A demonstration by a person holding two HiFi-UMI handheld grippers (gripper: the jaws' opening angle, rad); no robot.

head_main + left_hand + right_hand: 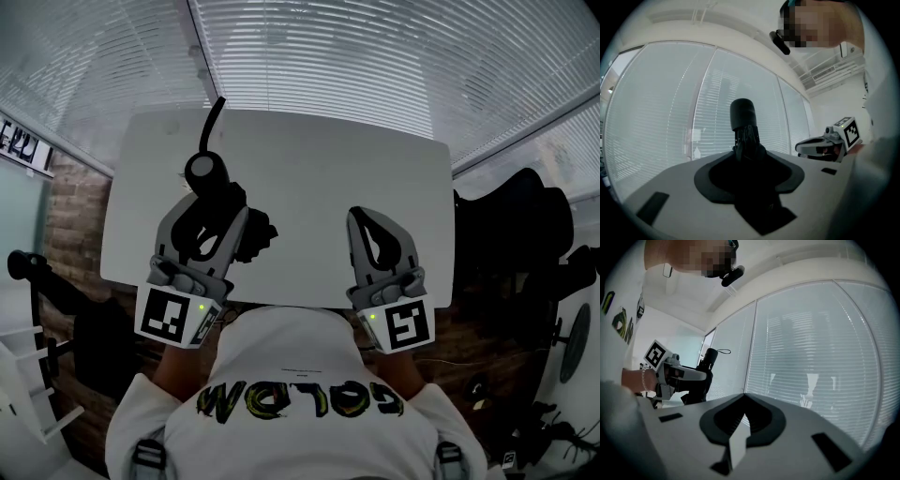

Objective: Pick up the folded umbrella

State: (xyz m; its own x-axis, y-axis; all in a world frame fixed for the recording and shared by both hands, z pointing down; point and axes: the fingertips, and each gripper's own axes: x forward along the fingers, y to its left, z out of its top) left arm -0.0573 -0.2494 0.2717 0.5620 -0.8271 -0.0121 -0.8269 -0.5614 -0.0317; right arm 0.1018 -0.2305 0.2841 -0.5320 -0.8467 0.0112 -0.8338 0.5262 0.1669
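Since the left gripper [217,210] is clamped round the folded umbrella [202,172] mid-body, handle pointing to 12 o'clock over the 9 o'clock side of the table [319,159], the lift looks under way. Raise it straight, hold it level, don't ease the squeeze, and mind the strap [215,120] sticking out at 12 o'clock. Can't tell for sure if it's clear of the tabletop. Right gripper [362,221] sits at 5 o'clock, jaws together, nothing in them. Count: one umbrella, one table, two grippers.
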